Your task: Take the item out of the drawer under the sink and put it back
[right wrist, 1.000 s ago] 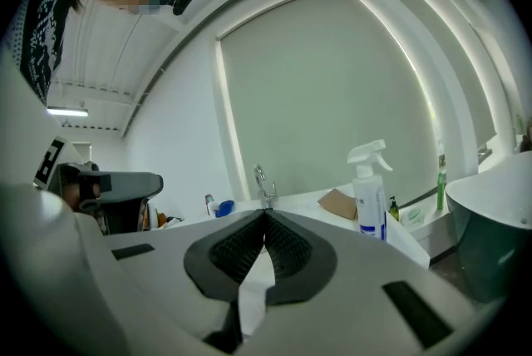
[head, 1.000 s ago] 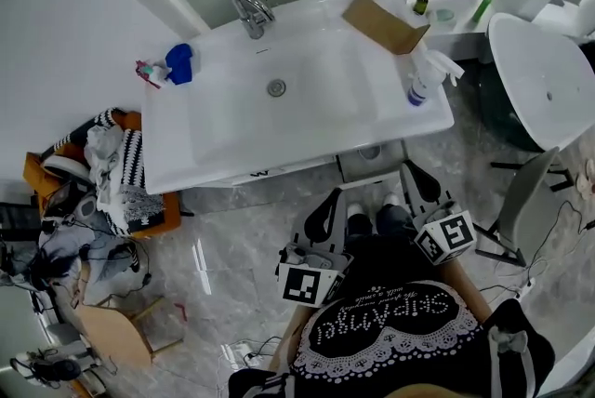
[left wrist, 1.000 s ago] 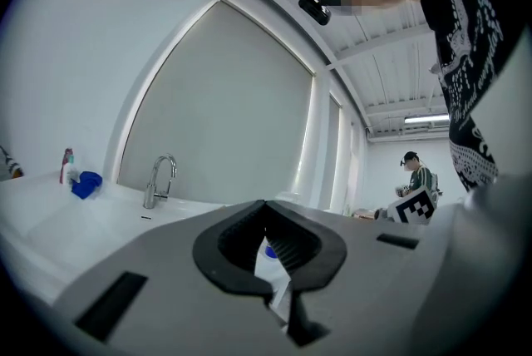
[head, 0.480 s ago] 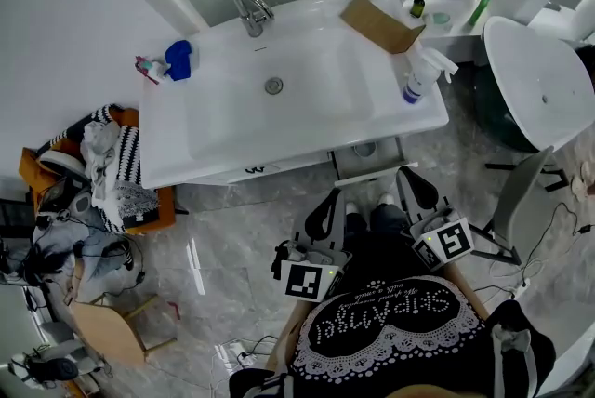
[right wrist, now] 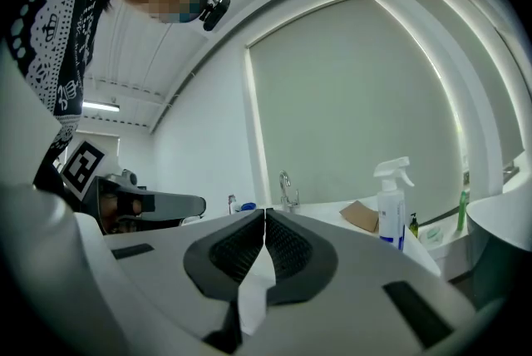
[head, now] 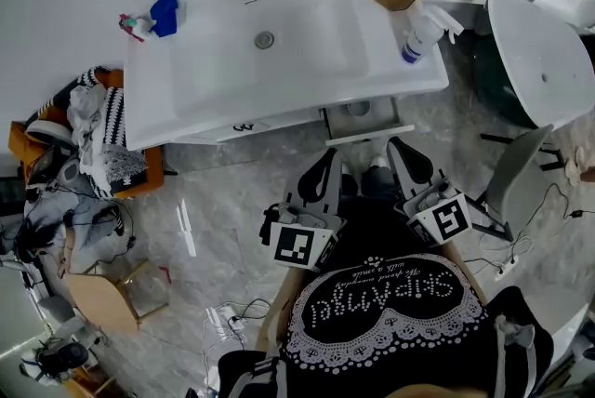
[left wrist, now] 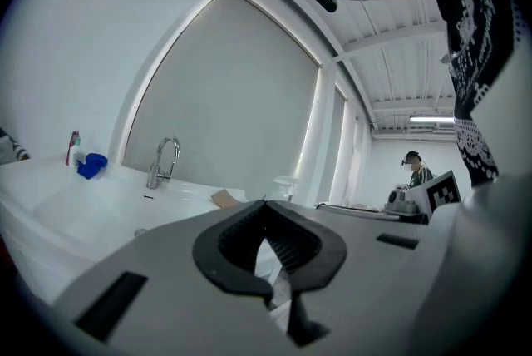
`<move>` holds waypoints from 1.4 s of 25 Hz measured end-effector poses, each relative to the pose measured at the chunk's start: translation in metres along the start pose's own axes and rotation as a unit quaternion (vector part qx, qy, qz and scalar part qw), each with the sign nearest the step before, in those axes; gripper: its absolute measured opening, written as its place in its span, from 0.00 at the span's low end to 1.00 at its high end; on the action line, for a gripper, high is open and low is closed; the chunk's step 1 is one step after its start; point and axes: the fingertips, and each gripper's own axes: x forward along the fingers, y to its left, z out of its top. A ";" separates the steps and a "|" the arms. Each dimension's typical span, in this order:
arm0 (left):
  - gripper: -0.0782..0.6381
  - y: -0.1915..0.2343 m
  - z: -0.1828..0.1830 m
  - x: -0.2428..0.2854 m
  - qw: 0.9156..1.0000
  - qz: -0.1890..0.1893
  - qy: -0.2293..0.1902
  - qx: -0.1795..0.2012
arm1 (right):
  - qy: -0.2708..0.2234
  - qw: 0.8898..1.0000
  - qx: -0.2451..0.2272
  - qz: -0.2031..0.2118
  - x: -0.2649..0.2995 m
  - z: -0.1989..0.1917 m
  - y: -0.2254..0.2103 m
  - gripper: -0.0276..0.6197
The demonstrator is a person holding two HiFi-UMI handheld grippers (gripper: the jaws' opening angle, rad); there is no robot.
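- Both claws are pinched shut and empty. On the left claw (left wrist: 265,202) and the right claw (right wrist: 264,213) the pads meet with nothing between them.
- The drawer (head: 372,134) under the sink (head: 223,61) stands pulled out, near the noses of both claws.
- The item (head: 358,109) lies inside the drawer, towards the back. It is small, round and greyish, and too small for me to tell what it is.
- I judge the step in hand to be the reach into the drawer. I would spread the right claw wide before it crosses the drawer front, not inside that narrow box.
- The sink's edge overhangs the drawer, so I would dip the nose and come in low.
- A round thing may roll, so I would close slowly across its middle.
- I would keep the left claw clear of the drawer front.
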 end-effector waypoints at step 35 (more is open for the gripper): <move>0.12 -0.029 -0.012 0.017 0.999 -0.029 0.031 -0.002 | 0.033 0.999 0.007 0.007 -0.008 -0.012 -0.011 0.07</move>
